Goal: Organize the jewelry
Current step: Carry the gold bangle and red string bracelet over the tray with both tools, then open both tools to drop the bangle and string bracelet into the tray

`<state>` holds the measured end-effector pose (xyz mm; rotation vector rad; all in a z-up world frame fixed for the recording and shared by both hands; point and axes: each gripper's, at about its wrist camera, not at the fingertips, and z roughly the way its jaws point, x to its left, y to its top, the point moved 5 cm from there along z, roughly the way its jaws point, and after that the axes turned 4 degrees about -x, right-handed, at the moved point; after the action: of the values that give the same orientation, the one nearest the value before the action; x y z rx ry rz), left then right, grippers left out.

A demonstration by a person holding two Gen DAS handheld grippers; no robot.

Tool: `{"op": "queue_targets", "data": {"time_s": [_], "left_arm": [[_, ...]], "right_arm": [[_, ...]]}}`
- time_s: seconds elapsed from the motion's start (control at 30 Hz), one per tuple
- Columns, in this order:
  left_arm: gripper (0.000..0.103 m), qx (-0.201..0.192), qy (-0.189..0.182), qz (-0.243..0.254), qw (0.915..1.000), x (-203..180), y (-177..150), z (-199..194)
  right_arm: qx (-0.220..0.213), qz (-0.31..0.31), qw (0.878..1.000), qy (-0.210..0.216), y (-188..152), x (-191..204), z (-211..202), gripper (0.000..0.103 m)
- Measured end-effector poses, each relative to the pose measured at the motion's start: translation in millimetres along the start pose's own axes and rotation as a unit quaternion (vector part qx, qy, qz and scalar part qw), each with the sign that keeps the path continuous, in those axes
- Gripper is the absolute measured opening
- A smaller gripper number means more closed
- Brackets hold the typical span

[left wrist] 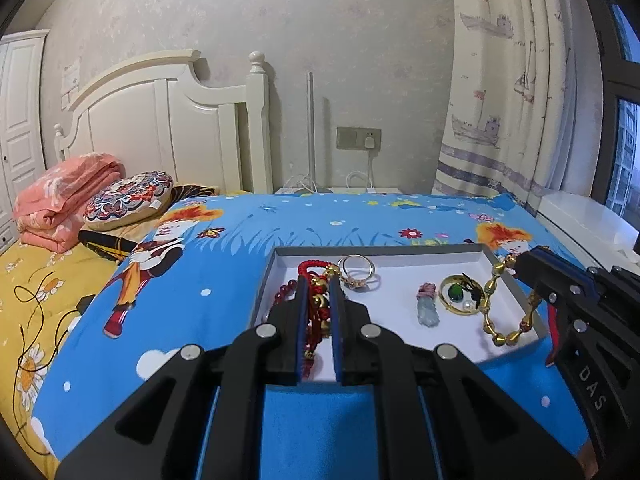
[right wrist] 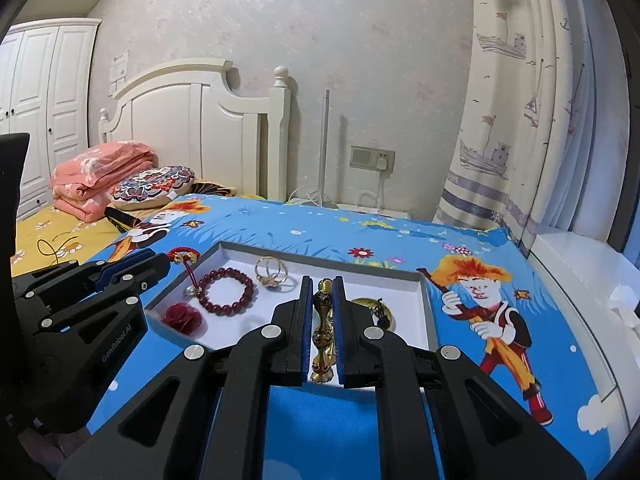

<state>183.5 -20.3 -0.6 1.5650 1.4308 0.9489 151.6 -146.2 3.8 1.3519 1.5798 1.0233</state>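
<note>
Left-wrist view: a red braided cord bracelet (left wrist: 316, 304) with gold beads is being pinched in the left gripper (left wrist: 319, 280) jaws above the white tray (left wrist: 400, 251) on the bed (left wrist: 224, 248). A gold bead chain (right wrist: 323, 320) with dark ornate links is being clamped in the right gripper (right wrist: 322, 284) jaws, its end being trailed into the tray.

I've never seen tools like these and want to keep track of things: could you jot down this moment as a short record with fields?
Place: bed with a blue cartoon sheet
Container: shallow white tray on the bed
Left hand-held gripper: shut on a red cord bracelet
Right hand-held gripper: shut on a gold bead chain
Lying in tray: dark red bead bracelet, rings, red flower, crystal pendant, green-stone brooch
</note>
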Motion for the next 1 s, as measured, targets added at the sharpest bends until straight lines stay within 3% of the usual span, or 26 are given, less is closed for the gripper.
{"op": "queue_targets", "data": {"time_s": [0.47,0.57,0.63,0.67,0.73,0.8,0.83,0.87,1.0], "left_arm": [[0.010,0.024,0.012,0.018,0.9995,-9.6,10.4,57.8],[0.014,0.023,0.017,0.030,0.9991,-11.3,7.0,64.2],[0.051,0.026,0.022,0.033,0.9989,-9.9,6.4,68.4],[0.058,0.024,0.027,0.030,0.9989,-8.0,6.4,68.5],[0.063,0.018,0.033,0.022,0.9991,-2.5,7.3,67.1],[0.069,0.021,0.026,0.022,0.9992,0.4,8.2,65.9],[0.075,0.021,0.025,0.022,0.9992,1.9,8.6,64.4],[0.079,0.018,0.027,0.022,0.9992,4.3,10.0,61.0],[0.098,-0.008,0.033,0.029,0.9990,7.1,14.9,37.3]], "right_arm": [[0.047,0.006,0.999,-0.020,2.3,-19.0,61.1,0.010],[0.059,0.002,0.998,-0.013,-1.5,-18.7,69.8,0.010],[0.071,-0.006,0.997,-0.025,-5.2,-18.8,75.0,0.012],[0.077,-0.008,0.997,-0.032,-7.5,-20.1,77.4,0.012],[0.081,-0.004,0.996,-0.033,-10.0,-22.5,78.4,0.013],[0.079,0.001,0.996,-0.034,-10.9,-25.5,75.9,0.024],[0.078,0.004,0.996,-0.033,-11.1,-27.1,74.0,0.034],[0.074,0.011,0.997,-0.030,-10.5,-29.1,70.1,0.036],[0.065,0.019,0.997,-0.034,-6.1,-32.5,53.3,0.036]]}}
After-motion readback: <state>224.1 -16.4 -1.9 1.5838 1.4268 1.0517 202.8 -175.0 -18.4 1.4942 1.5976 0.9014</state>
